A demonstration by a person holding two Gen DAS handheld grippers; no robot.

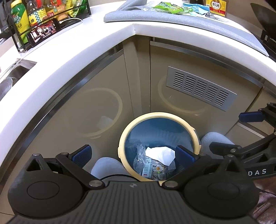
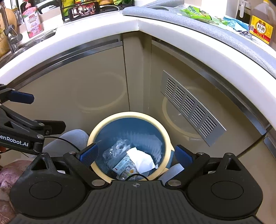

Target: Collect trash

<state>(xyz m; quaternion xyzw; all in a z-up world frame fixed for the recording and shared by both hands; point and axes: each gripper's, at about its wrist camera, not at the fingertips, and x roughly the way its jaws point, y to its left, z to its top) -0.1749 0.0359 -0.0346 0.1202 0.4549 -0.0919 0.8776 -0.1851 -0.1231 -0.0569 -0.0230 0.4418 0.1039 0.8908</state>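
Down on the floor, tucked into the corner where the two cabinet runs meet, a bin (image 1: 159, 146) is standing upright with its cream rim and blue liner open to the top, so anything released above it is going to fall straight in. Inside it a white tissue (image 1: 160, 155) is lying on crumpled clear plastic (image 1: 138, 157) and a small printed packet (image 1: 146, 169).

Both tools are hanging over that opening. The left tool (image 1: 133, 155) is showing its blue pads spread wide apart with nothing between them, and the right tool (image 2: 137, 155) is likewise gaping and empty, which suits a drop just made, though that is only my reading.

Up on the bench (image 2: 86, 41), on a grey mat (image 2: 207, 25), a green wrapper (image 2: 201, 14) and a blue wrapper (image 2: 236, 22) are lying beside a bottle (image 2: 261, 25); these are probably the next things to be collected.
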